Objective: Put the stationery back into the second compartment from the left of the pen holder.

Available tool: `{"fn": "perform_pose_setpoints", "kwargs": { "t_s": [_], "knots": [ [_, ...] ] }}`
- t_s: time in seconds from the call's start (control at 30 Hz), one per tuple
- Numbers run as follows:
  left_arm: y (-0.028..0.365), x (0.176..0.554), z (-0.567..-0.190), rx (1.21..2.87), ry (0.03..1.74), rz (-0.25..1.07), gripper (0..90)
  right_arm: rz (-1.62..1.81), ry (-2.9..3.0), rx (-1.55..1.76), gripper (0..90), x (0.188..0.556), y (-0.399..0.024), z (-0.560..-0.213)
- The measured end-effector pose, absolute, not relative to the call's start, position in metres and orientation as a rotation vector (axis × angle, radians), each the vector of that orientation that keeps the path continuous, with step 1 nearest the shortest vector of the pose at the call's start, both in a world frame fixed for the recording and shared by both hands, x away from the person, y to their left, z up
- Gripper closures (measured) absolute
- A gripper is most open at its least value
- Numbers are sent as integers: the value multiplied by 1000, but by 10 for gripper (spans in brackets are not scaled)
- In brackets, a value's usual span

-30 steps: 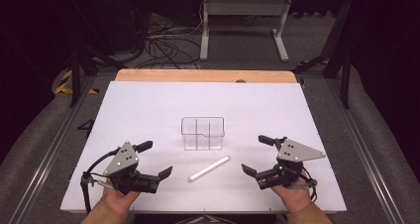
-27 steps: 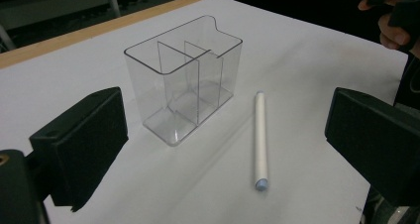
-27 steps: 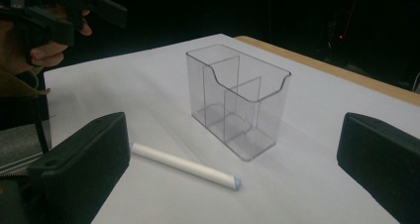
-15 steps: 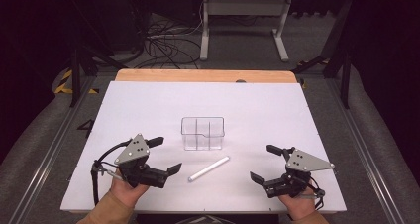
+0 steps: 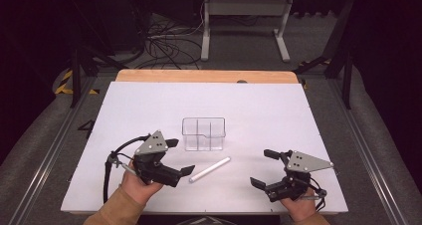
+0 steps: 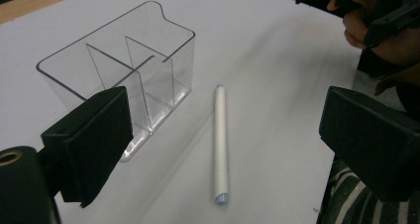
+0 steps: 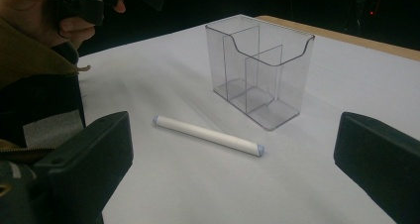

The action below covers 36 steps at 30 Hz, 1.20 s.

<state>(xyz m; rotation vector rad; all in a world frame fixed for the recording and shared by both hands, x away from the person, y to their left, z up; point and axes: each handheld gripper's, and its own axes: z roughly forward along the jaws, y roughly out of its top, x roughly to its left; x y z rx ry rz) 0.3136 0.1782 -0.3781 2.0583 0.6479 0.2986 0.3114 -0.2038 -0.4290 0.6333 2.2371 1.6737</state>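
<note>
My left gripper (image 5: 175,157) is wide open and holds nothing; it is just beside the near end of the white pen (image 5: 210,169). The pen lies flat on the tabletop (image 5: 149,105), in front of the clear organizer (image 5: 203,134). My right gripper (image 5: 262,168) is also wide open and empty, well apart from the pen.

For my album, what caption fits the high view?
Two open hand-held grippers, left and right, flank a white pen before an empty clear organizer.

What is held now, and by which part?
Nothing. Both hand-held grippers, left and right, are open; the white pen lies free on the table.
</note>
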Motion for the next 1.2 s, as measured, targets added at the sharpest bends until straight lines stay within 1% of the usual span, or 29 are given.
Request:
{"fn": "perform_pose_setpoints", "kwargs": {
  "t_s": [0.17, 0.3, 0.7, 0.8, 0.93, 1.2],
  "knots": [
    [162, 318, -379, 2125, 647, 282, 92, 1683, 2224, 638, 37, 310, -207, -427],
    [151, 324, -382, 2165, 654, 210, 123, 1688, 2222, 639, 38, 310, -209, -426],
    [124, 340, -395, 2257, 691, 137, 157, 1720, 2226, 645, 42, 311, -214, -424],
    [119, 343, -399, 2272, 689, 136, 163, 1720, 2224, 644, 43, 311, -214, -424],
    [111, 346, -402, 2306, 679, 170, 167, 1721, 2224, 640, 43, 311, -215, -424],
    [97, 351, -413, 2349, 675, 178, 187, 1725, 2223, 635, 43, 311, -216, -424]
  ]
}}
